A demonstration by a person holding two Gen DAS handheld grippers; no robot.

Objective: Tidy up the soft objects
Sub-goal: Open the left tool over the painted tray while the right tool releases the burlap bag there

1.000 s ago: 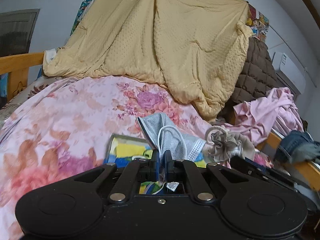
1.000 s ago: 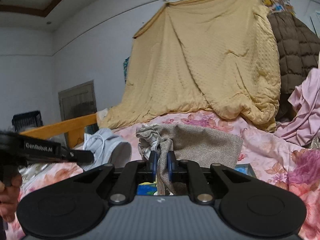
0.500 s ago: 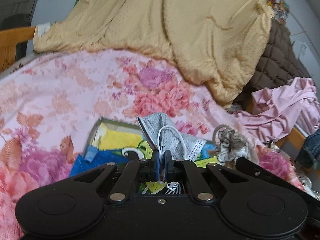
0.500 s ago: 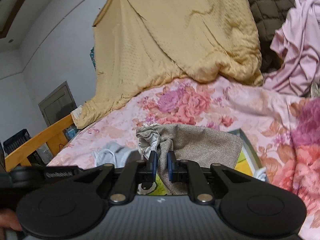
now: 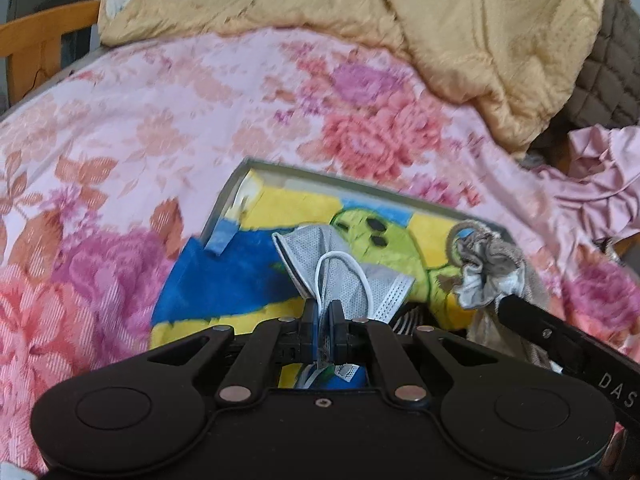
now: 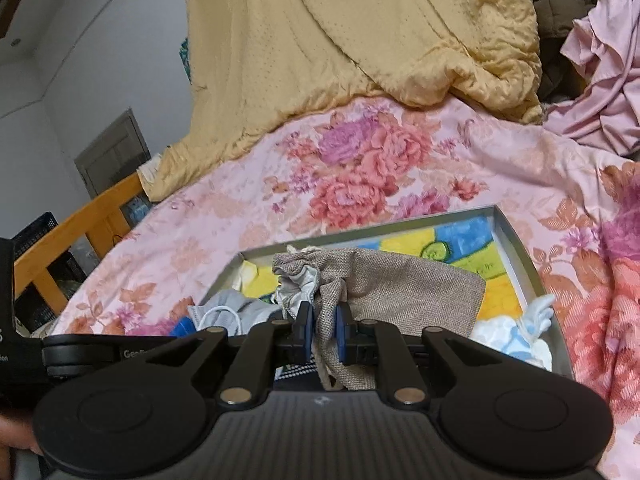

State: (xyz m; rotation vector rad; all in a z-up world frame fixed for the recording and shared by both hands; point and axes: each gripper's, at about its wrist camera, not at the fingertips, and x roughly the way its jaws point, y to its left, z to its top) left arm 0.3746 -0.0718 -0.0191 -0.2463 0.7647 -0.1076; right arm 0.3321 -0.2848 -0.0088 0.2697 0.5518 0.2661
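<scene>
Coarse woven pouch (image 6: 404,292), perforated fabric mask (image 5: 344,276), smooth metal tray (image 6: 516,256).

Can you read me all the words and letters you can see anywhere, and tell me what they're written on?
"DAS": white letters on the black body of the right gripper, cut off at the picture's edge.
"Gen": start of a word on the black body of the left gripper; the rest is hidden.
No words show on the face mask, the pouch or the tray.

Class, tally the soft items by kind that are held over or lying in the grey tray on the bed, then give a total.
Face mask, held by the left gripper: 1
Drawstring pouch, held by the right gripper: 1
Cartoon towel lining the tray: 1
White and blue cloth in the tray corner: 1
Total: 4
</scene>
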